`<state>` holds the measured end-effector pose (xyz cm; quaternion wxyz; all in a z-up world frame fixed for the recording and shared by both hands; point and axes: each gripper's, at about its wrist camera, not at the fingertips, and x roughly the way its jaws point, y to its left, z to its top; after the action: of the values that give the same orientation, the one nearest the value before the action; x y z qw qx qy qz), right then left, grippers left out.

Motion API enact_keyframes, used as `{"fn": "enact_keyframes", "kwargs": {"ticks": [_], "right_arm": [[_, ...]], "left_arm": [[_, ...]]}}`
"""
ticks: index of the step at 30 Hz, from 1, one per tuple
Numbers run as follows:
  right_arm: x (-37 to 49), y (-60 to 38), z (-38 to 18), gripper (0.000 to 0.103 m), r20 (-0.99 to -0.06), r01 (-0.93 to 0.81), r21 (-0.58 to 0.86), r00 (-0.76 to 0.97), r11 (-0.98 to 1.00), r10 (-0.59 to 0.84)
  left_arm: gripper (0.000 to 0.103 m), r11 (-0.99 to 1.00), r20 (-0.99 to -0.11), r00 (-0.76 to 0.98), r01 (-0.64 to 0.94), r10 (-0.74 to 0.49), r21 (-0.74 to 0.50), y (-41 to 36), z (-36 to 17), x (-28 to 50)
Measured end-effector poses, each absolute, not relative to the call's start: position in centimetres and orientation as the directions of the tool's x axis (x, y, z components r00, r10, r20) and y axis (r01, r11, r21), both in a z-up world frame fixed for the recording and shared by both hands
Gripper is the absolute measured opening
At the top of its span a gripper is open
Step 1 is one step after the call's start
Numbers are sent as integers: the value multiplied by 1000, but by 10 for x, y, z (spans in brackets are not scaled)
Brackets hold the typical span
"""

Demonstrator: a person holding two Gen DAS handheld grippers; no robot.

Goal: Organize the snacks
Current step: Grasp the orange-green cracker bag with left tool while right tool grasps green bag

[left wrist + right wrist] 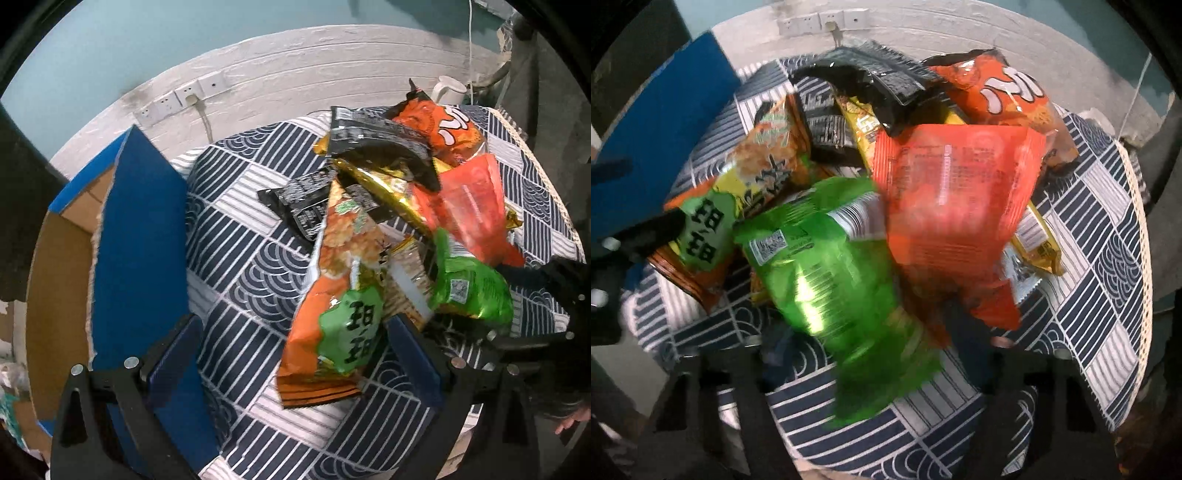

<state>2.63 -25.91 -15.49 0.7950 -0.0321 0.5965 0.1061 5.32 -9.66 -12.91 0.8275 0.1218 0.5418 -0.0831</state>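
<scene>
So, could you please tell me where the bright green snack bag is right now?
The bright green snack bag sits low in the right wrist view, at the pile's near edge, between the orange-and-green bag and the red bag.

Snack bags (388,206) heaped on the tablecloth (251,258), box (140,236) left of the heap at the cloth's edge, mug (448,90) behind the heap, sockets (184,98) on the wall beyond the box.

The left gripper (291,354) has a black frame with silver screws and flat blue fingers (173,354). The right gripper (875,365) looks black too, blurred.
</scene>
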Motion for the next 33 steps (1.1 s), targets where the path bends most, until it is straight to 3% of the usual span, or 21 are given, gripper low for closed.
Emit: {"fn": "enact_keyframes", "kwargs": {"ticks": [2,4,19,22,24,26,29,33], "right_arm": [[27,-267,-148,46,-946,-179,129,273,975,175],[26,-272,-143,44,-937,-166,149,290,975,193],[26,-284,-131,42,-920,-127,188,325,974,220],[25,-282,-131,42,-919,-128,182,331,975,215],[29,-279,-131,42,-918,-129,180,333,975,214],[31,-276,-131,42,-917,-130,177,339,976,212],[30,-272,-126,42,-912,-131,174,352,976,210],[31,-268,-120,42,-908,-132,171,363,976,208]], "left_arm": [[102,957,-915,404,270,-9,110,-100,-131,56],[102,959,-916,402,264,-9,106,-104,-135,61],[102,964,-950,312,246,19,101,-109,-179,82],[88,962,-954,299,256,12,93,-110,-184,82],[60,959,-960,278,264,23,99,-109,-190,83],[58,961,-964,264,260,20,91,-106,-193,83],[44,969,-964,264,239,-12,54,-97,-189,82],[41,974,-959,284,217,3,68,-88,-181,79]]}}
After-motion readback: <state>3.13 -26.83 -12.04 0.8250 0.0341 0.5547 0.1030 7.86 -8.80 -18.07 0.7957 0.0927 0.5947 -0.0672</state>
